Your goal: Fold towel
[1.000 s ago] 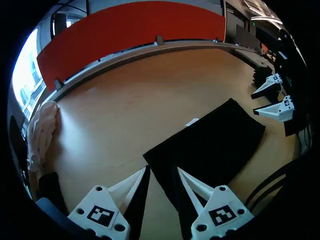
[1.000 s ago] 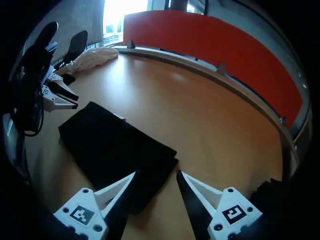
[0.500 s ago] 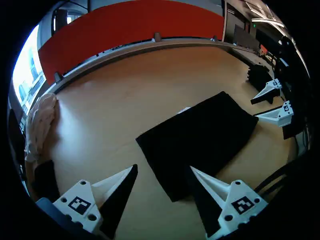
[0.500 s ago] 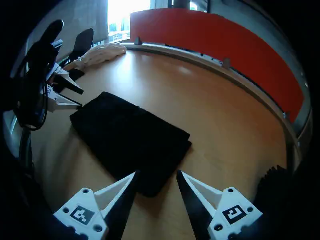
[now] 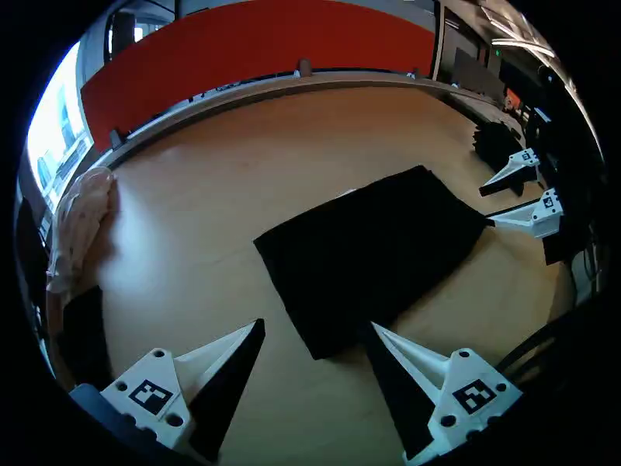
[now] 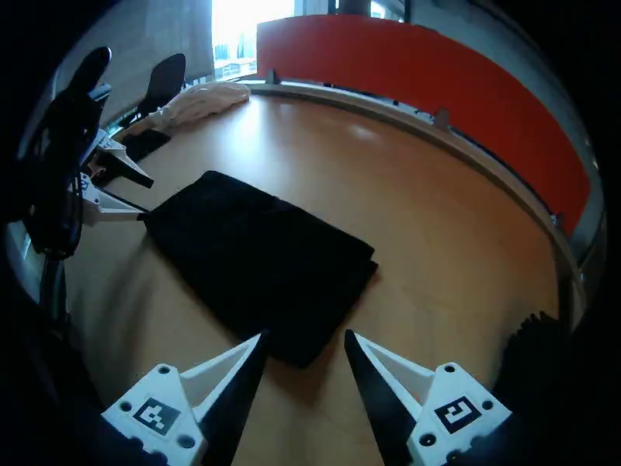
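Note:
A black towel (image 5: 372,248) lies folded into a flat rectangle on the wooden table (image 5: 209,194). In the left gripper view my left gripper (image 5: 314,326) stands open, its fingertips on either side of the towel's near corner without pressing on it. My right gripper (image 5: 485,207) shows at the far right, open, with its lower fingertip at the towel's far corner. In the right gripper view the towel (image 6: 264,264) lies ahead of my open right gripper (image 6: 305,335), its near edge just between the fingers. The left gripper (image 6: 146,199) sits at the towel's far left end.
A cream cloth heap (image 5: 78,225) (image 6: 202,101) lies at the table's far side by the window. A red divider panel (image 5: 256,54) (image 6: 435,85) runs along the back edge. A dark cloth stack (image 5: 497,140) (image 6: 536,349) sits near the right gripper. Chairs (image 6: 163,78) stand beyond.
My left gripper opened from a narrow grip on the towel's edge and drew back. The right gripper also pulled back a little. The towel now lies flat and free.

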